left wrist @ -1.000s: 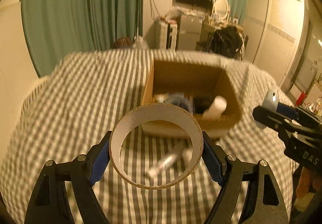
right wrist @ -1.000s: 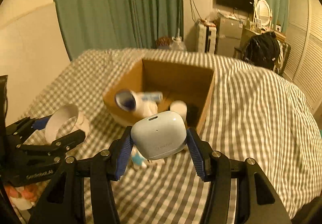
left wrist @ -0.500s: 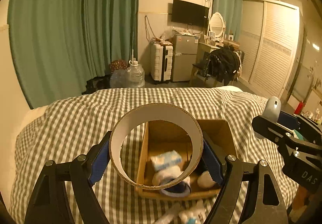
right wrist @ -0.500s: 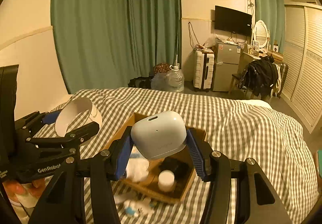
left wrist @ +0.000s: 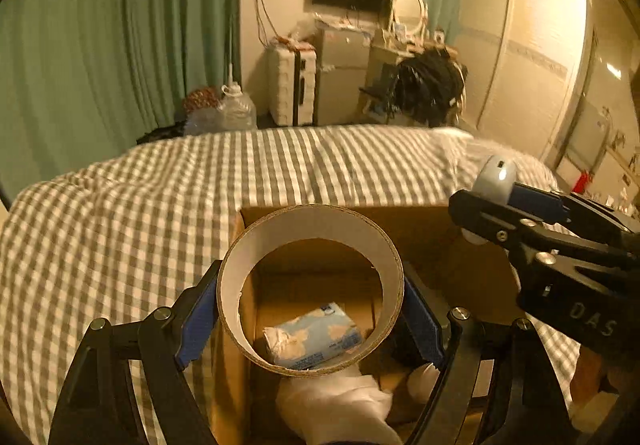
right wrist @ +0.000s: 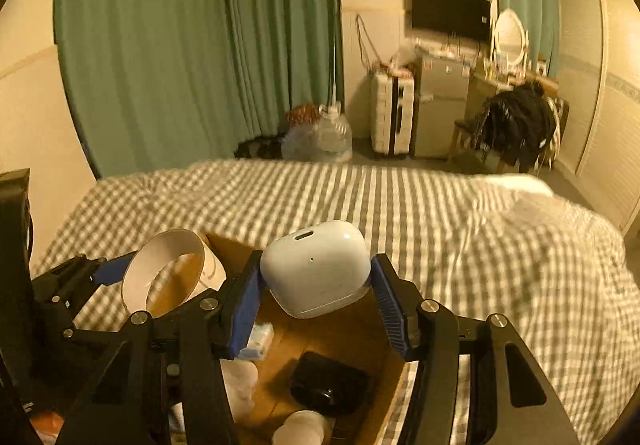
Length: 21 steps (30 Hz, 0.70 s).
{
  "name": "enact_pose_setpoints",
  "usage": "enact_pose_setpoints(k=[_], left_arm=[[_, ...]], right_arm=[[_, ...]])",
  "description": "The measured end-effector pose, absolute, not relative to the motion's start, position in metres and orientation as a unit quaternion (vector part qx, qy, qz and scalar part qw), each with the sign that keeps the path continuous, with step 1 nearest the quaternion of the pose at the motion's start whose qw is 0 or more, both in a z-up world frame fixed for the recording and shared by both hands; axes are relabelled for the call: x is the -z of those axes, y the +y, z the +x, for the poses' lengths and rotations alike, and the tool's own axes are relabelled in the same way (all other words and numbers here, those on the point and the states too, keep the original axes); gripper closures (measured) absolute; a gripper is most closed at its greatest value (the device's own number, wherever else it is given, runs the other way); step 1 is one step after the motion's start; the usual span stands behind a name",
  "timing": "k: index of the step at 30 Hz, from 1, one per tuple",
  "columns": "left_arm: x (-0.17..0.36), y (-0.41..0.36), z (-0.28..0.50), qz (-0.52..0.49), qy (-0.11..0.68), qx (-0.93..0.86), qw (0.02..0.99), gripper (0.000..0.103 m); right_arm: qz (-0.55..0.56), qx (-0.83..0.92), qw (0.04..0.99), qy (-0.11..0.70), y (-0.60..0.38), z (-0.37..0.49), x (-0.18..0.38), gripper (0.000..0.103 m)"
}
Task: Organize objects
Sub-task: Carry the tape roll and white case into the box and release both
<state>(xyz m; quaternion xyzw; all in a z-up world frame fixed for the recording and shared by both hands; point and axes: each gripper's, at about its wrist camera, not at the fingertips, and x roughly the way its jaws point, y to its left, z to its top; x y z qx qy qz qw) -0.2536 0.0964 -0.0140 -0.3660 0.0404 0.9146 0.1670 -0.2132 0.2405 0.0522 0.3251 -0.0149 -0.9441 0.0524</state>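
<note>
the left tool pinches a round brown cardboard ring over the open cardboard box on the checked bed. the right tool pinches a smooth white earbud case, which could slip and miss the box

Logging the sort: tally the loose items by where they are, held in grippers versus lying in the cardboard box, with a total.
Held in grippers: 2, cardboard ring, white earbud case
Lying in the cardboard box: 4, tissue pack, black object, white cylinder, white wrapped item
Total: 6
</note>
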Motion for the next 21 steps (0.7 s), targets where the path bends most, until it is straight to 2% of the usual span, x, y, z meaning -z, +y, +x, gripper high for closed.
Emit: enact_pose_setpoints(k=[7,18,20,21], left_arm=[[0.028,0.098,-0.25,-0.374,0.047,-0.912,0.158,0.019],[0.038,0.103,-0.24,-0.364,0.071,-0.912,0.172,0.018],[0.037,0.103,-0.239,-0.361,0.068,-0.914,0.173,0.013],[0.035,0.102,-0.238,-0.36,0.061,-0.914,0.178,0.011]], right_arm=[[0.358,0.933,0.038,-0.003,0.25,-0.224,-0.014,0.05],[0.361,0.932,0.021,-0.022,0.265,-0.218,-0.005,0.049],[0.358,0.933,0.019,-0.026,0.268,-0.219,-0.006,0.049],[0.358,0.933,0.016,-0.027,0.27,-0.219,-0.006,0.046]])
